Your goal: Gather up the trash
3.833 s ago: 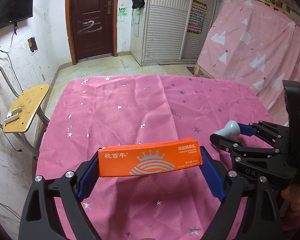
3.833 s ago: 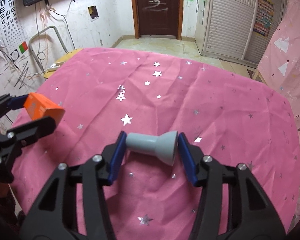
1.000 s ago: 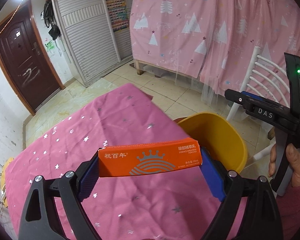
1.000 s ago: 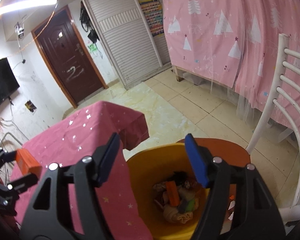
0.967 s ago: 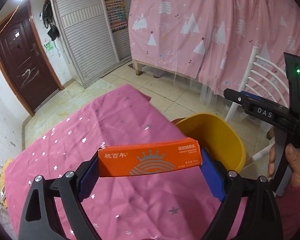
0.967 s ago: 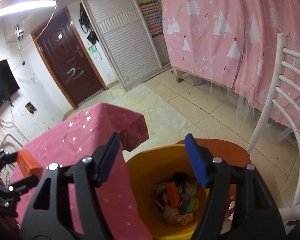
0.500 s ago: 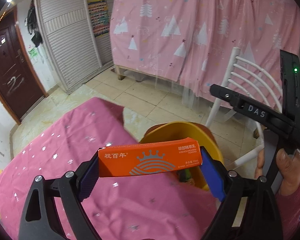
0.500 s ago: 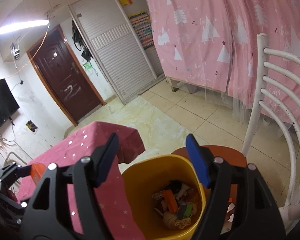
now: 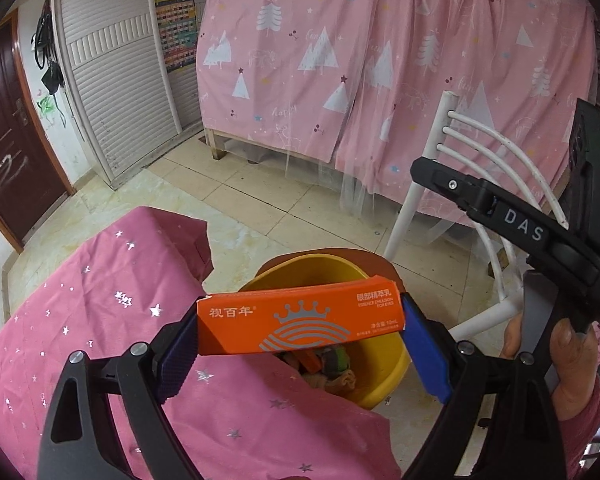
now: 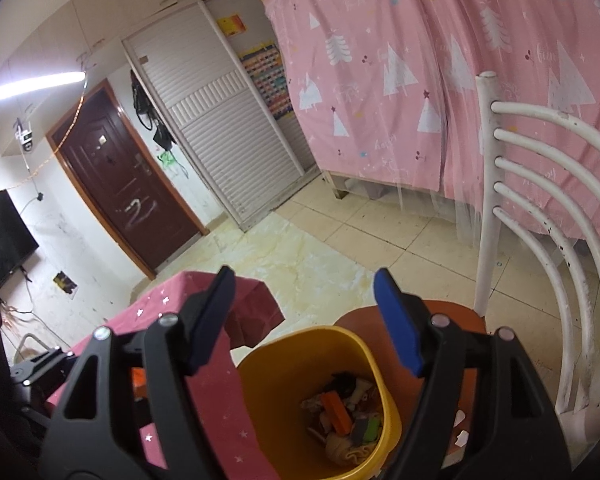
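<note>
My left gripper (image 9: 300, 344) is shut on a long orange carton (image 9: 300, 322) held crosswise between its blue pads, just above the near rim of a yellow bin (image 9: 384, 376). The bin (image 10: 300, 360) holds several scraps of trash (image 10: 346, 420). My right gripper (image 10: 306, 320) is open and empty, raised above the bin; in the left wrist view its black body (image 9: 512, 220) is at the right. A bit of the orange carton (image 10: 138, 378) shows at the left of the right wrist view.
The bin stands on a red-brown chair seat (image 10: 452, 312) with a white slatted back (image 10: 540, 216), beside the table under a pink starred cloth (image 9: 100, 300). Pink curtains (image 9: 380, 60), a louvred wardrobe (image 10: 228, 132) and a brown door (image 10: 120, 184) stand beyond.
Both grippers swung from the table to the yellow bin. The right one, earlier shut on a grey funnel-shaped piece, is now open and empty. The left has carried the carton over the bin's near rim.
</note>
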### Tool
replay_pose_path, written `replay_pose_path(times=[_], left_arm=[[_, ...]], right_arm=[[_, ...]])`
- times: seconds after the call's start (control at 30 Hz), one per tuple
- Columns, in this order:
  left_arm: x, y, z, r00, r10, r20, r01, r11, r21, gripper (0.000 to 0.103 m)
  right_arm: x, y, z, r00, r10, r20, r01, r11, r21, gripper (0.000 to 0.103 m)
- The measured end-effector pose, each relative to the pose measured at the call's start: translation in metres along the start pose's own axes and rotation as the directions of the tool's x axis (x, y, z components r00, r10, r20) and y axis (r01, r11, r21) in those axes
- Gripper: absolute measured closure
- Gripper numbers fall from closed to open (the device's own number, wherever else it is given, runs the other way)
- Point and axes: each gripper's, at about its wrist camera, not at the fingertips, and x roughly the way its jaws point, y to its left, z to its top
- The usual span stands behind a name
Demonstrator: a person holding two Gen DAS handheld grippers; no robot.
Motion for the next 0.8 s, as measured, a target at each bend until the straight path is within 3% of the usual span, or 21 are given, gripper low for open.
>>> replay_pose_path(times=[0.43,0.57,0.8], left_arm=[[-0.014,0.028,-0.006,0.999,0.009,0.033,-0.006,0.996,-0.09,0.013],[-0.026,0.048,-0.011,0.998,0.03,0.055,-0.023,0.99,-0.137,0.013],[-0.052,0.089,-0.029,0.993,0.08,0.091,-0.059,0.975,-0.214,0.013]], right_arm=[[0.002,0.014,-0.002,1.0,0.024,0.001,-0.024,0.999,-0.029,0.033],[0.004,0.032,-0.006,0.999,0.034,0.011,-0.033,0.997,-0.076,0.019],[0.008,0.071,-0.021,0.997,0.071,0.002,-0.07,0.984,-0.163,0.015]])
